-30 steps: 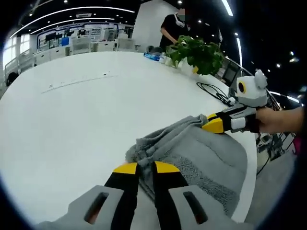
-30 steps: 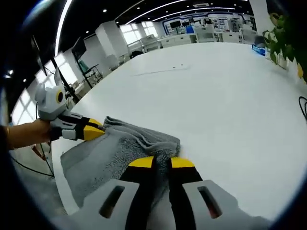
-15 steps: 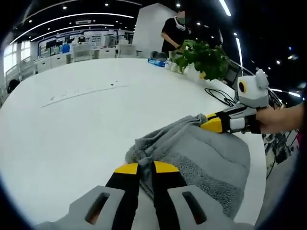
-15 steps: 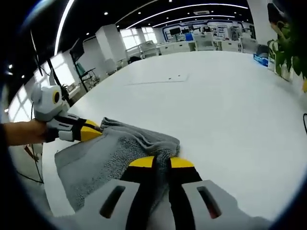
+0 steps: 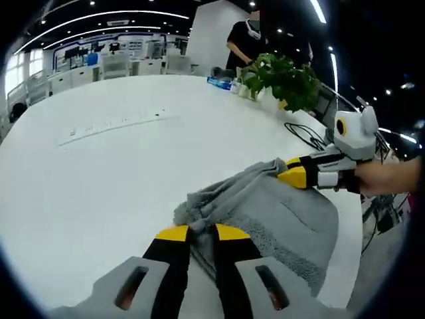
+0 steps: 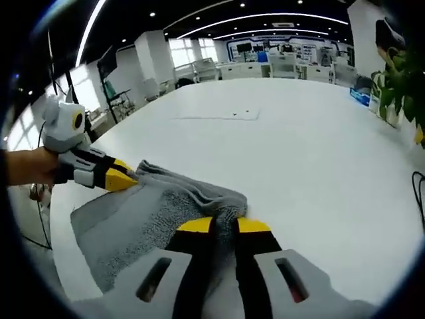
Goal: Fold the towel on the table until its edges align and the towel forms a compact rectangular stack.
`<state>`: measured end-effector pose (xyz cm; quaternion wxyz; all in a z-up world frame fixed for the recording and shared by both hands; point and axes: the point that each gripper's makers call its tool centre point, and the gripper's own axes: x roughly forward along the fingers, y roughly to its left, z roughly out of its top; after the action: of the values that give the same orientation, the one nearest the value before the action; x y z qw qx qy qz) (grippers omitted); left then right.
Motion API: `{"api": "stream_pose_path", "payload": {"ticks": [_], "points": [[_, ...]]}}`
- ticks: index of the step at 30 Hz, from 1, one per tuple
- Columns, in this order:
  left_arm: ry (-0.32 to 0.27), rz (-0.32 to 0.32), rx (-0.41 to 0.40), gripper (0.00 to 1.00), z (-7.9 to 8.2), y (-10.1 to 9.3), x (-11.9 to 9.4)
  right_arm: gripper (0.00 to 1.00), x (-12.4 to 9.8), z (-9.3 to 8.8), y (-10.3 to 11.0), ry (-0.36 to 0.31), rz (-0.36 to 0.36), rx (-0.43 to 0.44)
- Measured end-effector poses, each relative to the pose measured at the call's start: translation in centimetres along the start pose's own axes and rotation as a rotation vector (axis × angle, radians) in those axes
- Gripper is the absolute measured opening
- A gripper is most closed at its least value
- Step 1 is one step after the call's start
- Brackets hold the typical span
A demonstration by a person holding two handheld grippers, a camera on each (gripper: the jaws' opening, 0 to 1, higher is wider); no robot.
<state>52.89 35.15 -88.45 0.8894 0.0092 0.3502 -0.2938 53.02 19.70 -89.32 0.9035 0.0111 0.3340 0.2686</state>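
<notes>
Grey towel (image 5: 265, 212) is lying near the edge of the white table (image 5: 99, 166), partly folded, far edge bunched into a ridge. Left gripper (image 5: 196, 233) is pinching one corner of that ridge — jaws clamped on the cloth. Right gripper (image 6: 223, 226) is doing the same at the other corner, jaws clenched on the fabric. Potted plant (image 5: 282, 76) and a black cable (image 5: 299, 127) are sitting farther back on the table.
</notes>
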Motion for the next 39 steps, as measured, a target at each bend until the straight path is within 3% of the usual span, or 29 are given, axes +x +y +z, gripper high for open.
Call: {"api": "stream_pose_path", "payload": {"ticks": [3,6,9,13,18,22,27,31,34,39], "points": [[-0.073,0.001,-0.069,0.27,1.2,-0.4,-1.5,0.15,-1.1,0.4,-0.2,-0.025,-0.012,0.023],[-0.088,0.003,-0.018,0.32,1.5,-1.0,-3.0,0.26,-2.1,1.2,0.3,-0.06,0.007,-0.071],[-0.129,0.007,0.086,0.42,2.1,-1.6,-5.0,0.37,-3.6,2.0,1.3,-0.117,0.045,-0.086],[-0.198,0.012,0.091,0.48,2.3,-2.4,-8.1,0.47,-5.5,2.2,1.3,-0.136,0.058,-0.101],[-0.234,0.023,0.102,0.55,1.8,-3.6,-11.1,0.56,-8.3,2.2,1.7,-0.178,0.071,-0.096],[-0.234,-0.005,0.132,0.66,0.9,-5.5,-13.2,0.57,-10.4,1.3,2.1,-0.156,0.089,-0.124],[-0.253,0.004,0.173,0.78,0.2,-6.9,-15.2,0.64,-13.3,1.1,2.2,-0.192,0.08,-0.13],[-0.311,0.058,0.192,0.78,0.0,-7.7,-17.5,0.74,-15.3,0.5,2.4,-0.217,0.037,-0.164],[-0.366,0.081,0.182,0.85,-0.3,-8.6,-19.0,0.76,-16.5,-0.3,3.1,-0.233,0.036,-0.148],[-0.361,0.12,0.182,0.99,-2.0,-9.2,-20.0,0.8,-18.2,-1.9,4.1,-0.255,0.011,-0.138]]}}
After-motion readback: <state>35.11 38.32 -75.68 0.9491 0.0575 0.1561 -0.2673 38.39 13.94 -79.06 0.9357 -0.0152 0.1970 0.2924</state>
